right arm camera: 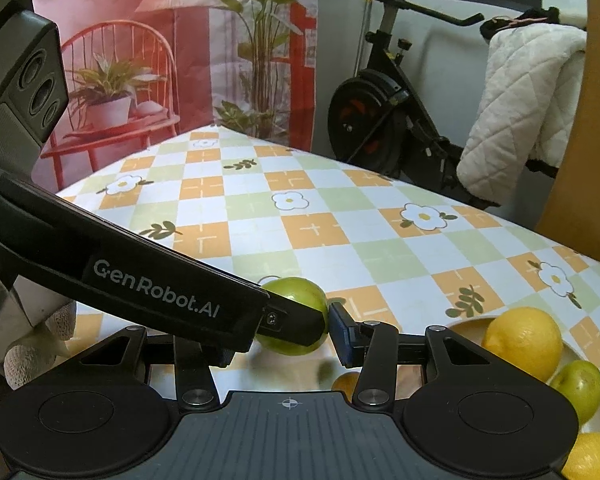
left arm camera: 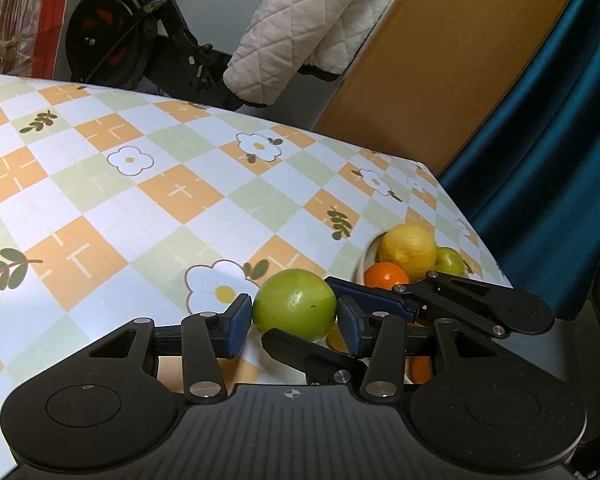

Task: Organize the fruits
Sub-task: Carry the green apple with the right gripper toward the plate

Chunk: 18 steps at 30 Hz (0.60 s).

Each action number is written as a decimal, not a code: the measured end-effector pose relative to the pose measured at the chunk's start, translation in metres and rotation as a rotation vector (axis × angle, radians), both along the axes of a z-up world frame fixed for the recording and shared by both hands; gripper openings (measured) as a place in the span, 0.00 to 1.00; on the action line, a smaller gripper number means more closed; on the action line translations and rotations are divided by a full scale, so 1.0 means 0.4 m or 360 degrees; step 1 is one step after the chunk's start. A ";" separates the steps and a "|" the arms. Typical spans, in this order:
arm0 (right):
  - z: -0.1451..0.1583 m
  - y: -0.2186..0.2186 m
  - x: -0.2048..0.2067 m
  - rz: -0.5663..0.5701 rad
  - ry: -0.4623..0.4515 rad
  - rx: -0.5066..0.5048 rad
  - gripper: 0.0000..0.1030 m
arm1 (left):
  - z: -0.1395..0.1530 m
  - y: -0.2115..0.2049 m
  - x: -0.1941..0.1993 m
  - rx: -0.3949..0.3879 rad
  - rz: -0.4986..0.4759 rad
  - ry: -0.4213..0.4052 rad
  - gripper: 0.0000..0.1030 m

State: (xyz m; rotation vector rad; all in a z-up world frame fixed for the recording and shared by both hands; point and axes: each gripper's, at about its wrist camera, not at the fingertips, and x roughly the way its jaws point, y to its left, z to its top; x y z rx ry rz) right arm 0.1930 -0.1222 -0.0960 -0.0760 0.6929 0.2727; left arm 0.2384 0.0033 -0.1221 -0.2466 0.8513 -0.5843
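A: We see a round green apple [left arm camera: 295, 304] low over the checked bench [left arm camera: 140, 208], our left gripper [left arm camera: 292, 316] jaws closed on it.

B: Our right gripper [right arm camera: 300, 332] jaws also flank it, probably touching; pulling apart could drop it short of the pale fruit bowl [left arm camera: 365, 258].

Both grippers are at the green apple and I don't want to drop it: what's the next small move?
Probably open the left gripper slightly: both it and the right gripper appear to pinch the green apple, and the bowl lies on the right gripper's side.
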 end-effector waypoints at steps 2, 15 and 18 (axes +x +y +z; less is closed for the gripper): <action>0.008 -0.002 -0.013 -0.0004 -0.0018 0.0001 0.41 | 0.010 -0.004 -0.008 0.0002 -0.0007 -0.0012 0.48; 0.077 -0.072 -0.112 -0.0088 -0.0150 0.0053 0.41 | 0.090 -0.082 -0.069 0.0047 -0.0083 -0.0115 0.48; 0.085 -0.097 -0.137 -0.0119 -0.0169 0.0063 0.41 | 0.103 -0.121 -0.081 0.0058 -0.0116 -0.0129 0.48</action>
